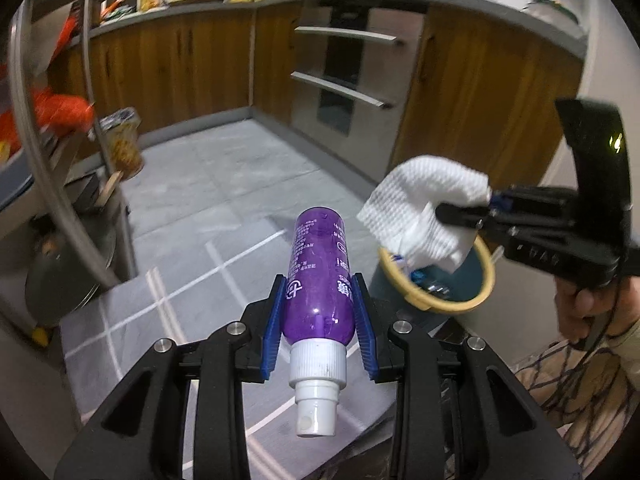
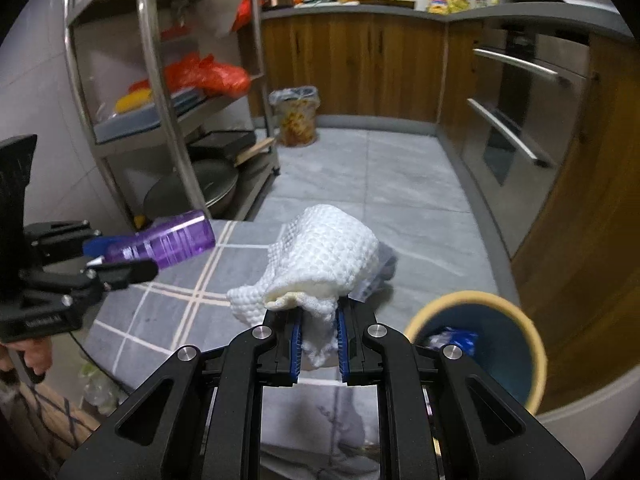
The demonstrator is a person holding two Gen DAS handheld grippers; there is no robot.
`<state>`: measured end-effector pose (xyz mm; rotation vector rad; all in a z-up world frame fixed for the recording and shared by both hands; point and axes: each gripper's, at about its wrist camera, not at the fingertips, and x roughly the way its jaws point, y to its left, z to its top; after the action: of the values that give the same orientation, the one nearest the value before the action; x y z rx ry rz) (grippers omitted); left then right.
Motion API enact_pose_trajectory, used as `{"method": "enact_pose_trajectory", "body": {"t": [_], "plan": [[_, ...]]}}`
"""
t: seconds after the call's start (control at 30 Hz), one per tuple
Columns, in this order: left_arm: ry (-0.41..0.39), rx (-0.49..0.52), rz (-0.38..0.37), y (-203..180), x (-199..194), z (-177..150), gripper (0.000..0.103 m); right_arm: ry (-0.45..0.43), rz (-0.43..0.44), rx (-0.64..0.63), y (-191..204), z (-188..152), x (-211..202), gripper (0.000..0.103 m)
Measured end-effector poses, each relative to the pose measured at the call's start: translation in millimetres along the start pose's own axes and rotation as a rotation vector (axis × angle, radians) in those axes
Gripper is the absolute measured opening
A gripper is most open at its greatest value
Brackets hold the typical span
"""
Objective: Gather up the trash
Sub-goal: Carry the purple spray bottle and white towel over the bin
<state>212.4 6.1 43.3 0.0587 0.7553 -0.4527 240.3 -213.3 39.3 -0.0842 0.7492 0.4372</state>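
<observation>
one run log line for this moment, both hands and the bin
left hand-held gripper: shut on purple bottle | right hand-held gripper: shut on paper towel | bin: holds trash

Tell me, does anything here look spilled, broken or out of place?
Nothing stands out. The purple spray bottle and the crumpled paper towel are each gripped and carried; the bin by the cabinets stands upright with trash inside.

Kitchen, dim indoor light. Grey tile floor [image 2: 360, 168], grey mat with pale grid lines [image 2: 168, 304] up front. Wood-front cabinets [image 2: 352, 68] under a grey countertop [image 2: 360, 10], cluttered. Built-in oven with steel bar handles [image 1: 340, 80] on the right run. Steel shelving rack [image 2: 160, 80] on the left, holding pans and orange bags.
</observation>
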Motion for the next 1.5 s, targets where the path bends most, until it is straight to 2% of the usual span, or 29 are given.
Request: {"method": "enact_pose_trajectory", "body": {"t": [0.1,0.27,0.47,0.67,0.83,1.17,1.5], "plan": [[-0.011,0.026,-0.031,-19.8,5.6,11.4,0.032,-0.013,-0.042,0.019,-20.9,-10.1,-13.9,0.015],[0.014,0.063,-0.086,-58.7,37.6,27.0,0.032,0.003,-0.107,0.089,-66.3,-34.3,-27.4,0.015],[0.05,0.113,-0.137,-109.4,80.5,38.7,0.032,0.042,-0.153,0.167,-112.5,-61.8,-28.1,0.016],[0.092,0.132,-0.168,-142.3,121.0,44.0,0.032,0.075,-0.184,0.258,-151.6,-83.3,-23.0,0.016],[0.127,0.129,-0.178,-157.2,153.3,39.2,0.032,0.095,-0.2,0.281,-163.5,-88.1,-14.1,0.016],[0.239,0.121,-0.144,-166.8,232.6,21.4,0.032,0.216,-0.218,0.312,-185.5,-107.4,27.7,0.016],[0.315,0.113,-0.137,-166.1,272.2,4.7,0.032,0.296,-0.214,0.298,-188.2,-112.9,60.6,0.016]]}}
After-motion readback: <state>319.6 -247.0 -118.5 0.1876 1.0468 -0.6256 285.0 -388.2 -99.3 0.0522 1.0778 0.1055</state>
